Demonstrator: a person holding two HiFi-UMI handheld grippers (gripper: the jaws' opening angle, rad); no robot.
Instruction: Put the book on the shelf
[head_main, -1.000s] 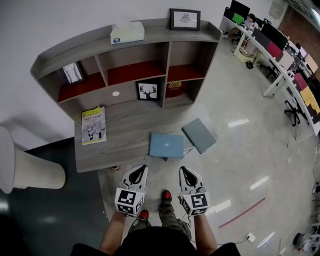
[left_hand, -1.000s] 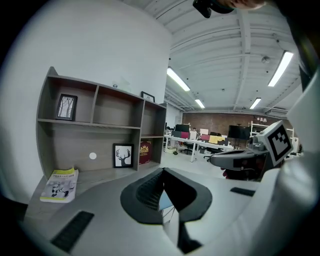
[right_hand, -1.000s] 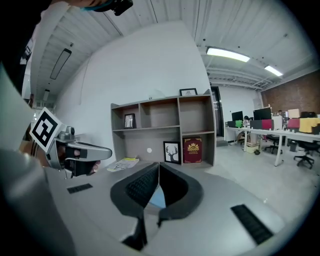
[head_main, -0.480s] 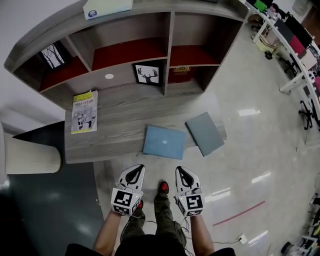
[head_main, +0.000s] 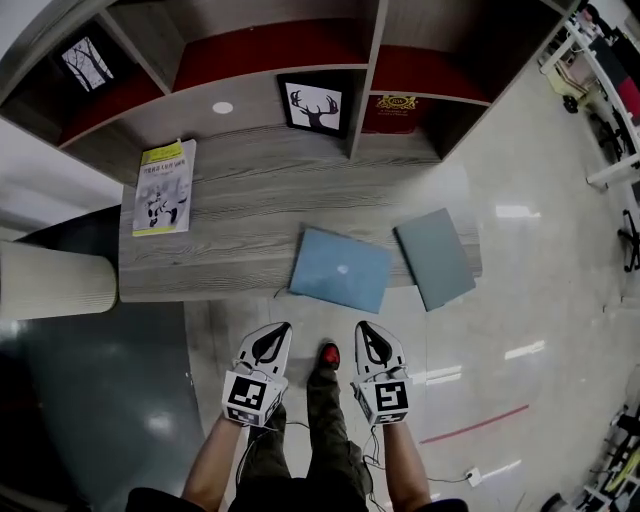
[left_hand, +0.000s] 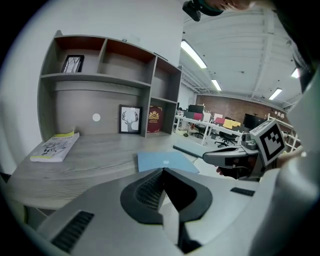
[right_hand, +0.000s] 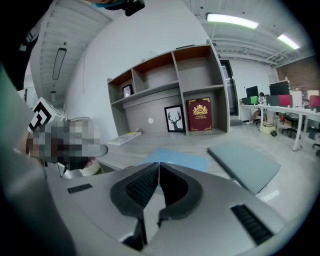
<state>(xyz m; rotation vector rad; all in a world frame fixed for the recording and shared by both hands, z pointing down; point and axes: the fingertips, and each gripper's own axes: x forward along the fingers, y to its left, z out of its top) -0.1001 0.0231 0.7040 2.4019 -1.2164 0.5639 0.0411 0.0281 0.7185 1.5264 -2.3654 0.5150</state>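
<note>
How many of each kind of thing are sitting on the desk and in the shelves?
Book: 1
Laptops: 2 (blue laptop, grey laptop)
Framed pictures: 2 (deer picture, tree picture)
Red crest plaque: 1
Total: 6

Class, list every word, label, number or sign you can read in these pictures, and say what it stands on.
No text is legible.
Thin white book with yellow-green top band: cover print too small to read.
Dark red panel with gold crest: gold lettering blurred.
Light blue closed laptop: pale logo, no letters.
Left tongs and right tongs: black-and-white square markers, no letters.
</note>
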